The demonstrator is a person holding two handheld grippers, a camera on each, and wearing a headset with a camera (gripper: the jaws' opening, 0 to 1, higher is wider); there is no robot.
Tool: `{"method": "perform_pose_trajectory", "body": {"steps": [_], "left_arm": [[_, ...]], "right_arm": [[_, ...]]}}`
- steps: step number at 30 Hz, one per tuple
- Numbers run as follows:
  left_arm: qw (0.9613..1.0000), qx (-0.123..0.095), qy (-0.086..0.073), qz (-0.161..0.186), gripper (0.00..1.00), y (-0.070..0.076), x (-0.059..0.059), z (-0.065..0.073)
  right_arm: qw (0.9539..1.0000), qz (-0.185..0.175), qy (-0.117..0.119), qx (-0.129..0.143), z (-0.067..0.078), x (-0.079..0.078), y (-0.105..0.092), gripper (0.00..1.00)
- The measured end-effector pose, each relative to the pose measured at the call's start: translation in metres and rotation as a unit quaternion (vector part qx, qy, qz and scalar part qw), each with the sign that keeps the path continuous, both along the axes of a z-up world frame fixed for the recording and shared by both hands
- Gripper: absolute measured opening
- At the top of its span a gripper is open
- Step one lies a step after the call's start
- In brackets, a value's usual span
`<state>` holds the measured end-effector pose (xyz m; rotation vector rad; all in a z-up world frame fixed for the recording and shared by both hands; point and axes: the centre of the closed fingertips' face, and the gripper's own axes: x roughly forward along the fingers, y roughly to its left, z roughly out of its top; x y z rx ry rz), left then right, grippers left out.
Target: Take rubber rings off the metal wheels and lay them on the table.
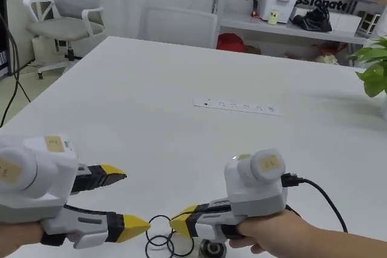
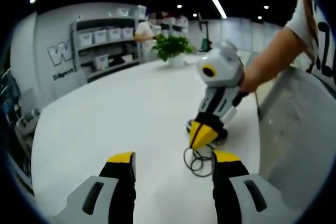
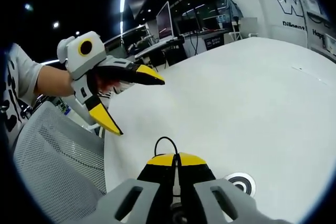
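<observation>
The left tool (image 1: 122, 199) is closest, its jaws wide open with nothing in them. The big white table (image 1: 181, 77) lies under everything. The right tool (image 1: 176, 223) is squeezed tight and seems to pinch one of the rubber rings (image 1: 158, 237) lying at its tip. The metal wheel (image 1: 211, 249) sits just beside it. A weak pinch could let the thin ring slip out and roll off the near edge

Rings (image 1: 160, 240) lie on the table (image 1: 181, 107) near its front edge, between the left gripper (image 1: 136, 201) and the right gripper (image 1: 173, 225), whose jaws pinch one. A wheel (image 1: 211, 249) sits just right of them, under the right gripper. A power strip (image 1: 237, 106) lies mid-table, beyond. A chair (image 1: 66, 16) stands behind the far left corner.
</observation>
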<state>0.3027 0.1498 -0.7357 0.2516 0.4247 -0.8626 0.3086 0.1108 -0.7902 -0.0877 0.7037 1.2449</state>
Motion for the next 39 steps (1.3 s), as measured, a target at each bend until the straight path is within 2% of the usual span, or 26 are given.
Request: {"method": "perform_pose_trajectory", "body": {"steps": [20, 39], "left_arm": [[1.0, 0.002, 0.003, -0.001, 0.59, -0.0009, 0.0016, -0.0026], [1.0, 0.004, 0.008, 0.001, 0.59, 0.0022, -0.0017, -0.0058]], "right_arm": [[0.9998, 0.0, 0.01, -0.019, -0.0083, 0.0034, 0.0038, 0.01], [0.9996, 0.003, 0.0, -0.027, -0.0099, 0.0031, 0.004, 0.08]]}}
